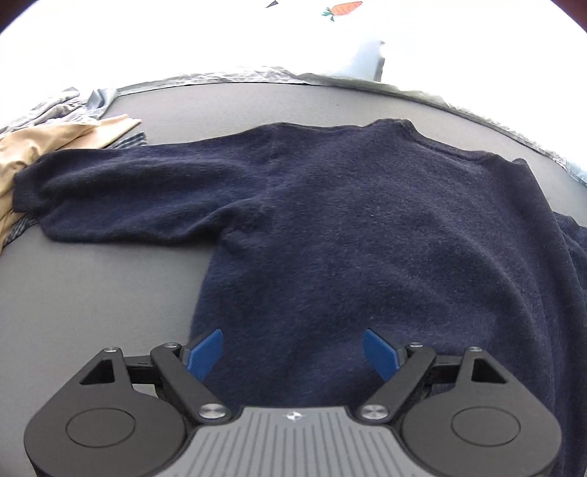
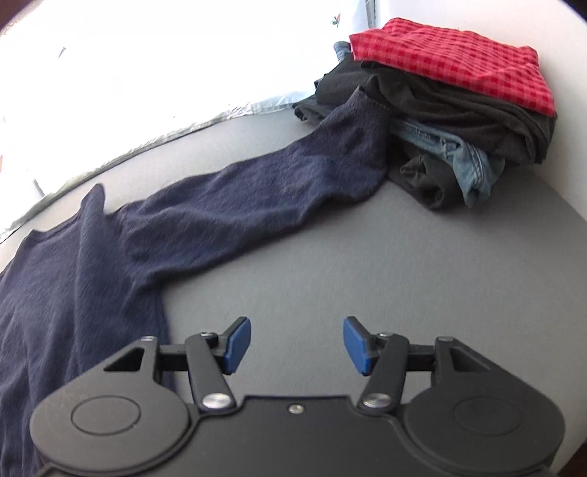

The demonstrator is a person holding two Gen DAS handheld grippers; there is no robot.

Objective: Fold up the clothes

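A navy blue sweater (image 1: 348,220) lies spread flat on the grey surface (image 1: 91,293), collar at the far side. One sleeve (image 1: 128,190) reaches out to the left. In the right wrist view the other sleeve (image 2: 256,198) stretches to the upper right, its cuff resting against a pile of clothes. My left gripper (image 1: 292,354) is open and empty, just above the sweater's lower hem. My right gripper (image 2: 297,345) is open and empty over bare grey surface (image 2: 367,275), to the right of the sweater's body (image 2: 55,293).
A folded stack (image 2: 458,110) with a red checked cloth on top, dark garments and jeans sits at the far right. Beige and grey striped clothes (image 1: 44,146) lie at the far left. A pale sheet with a carrot print (image 1: 345,9) lies beyond the surface's far edge.
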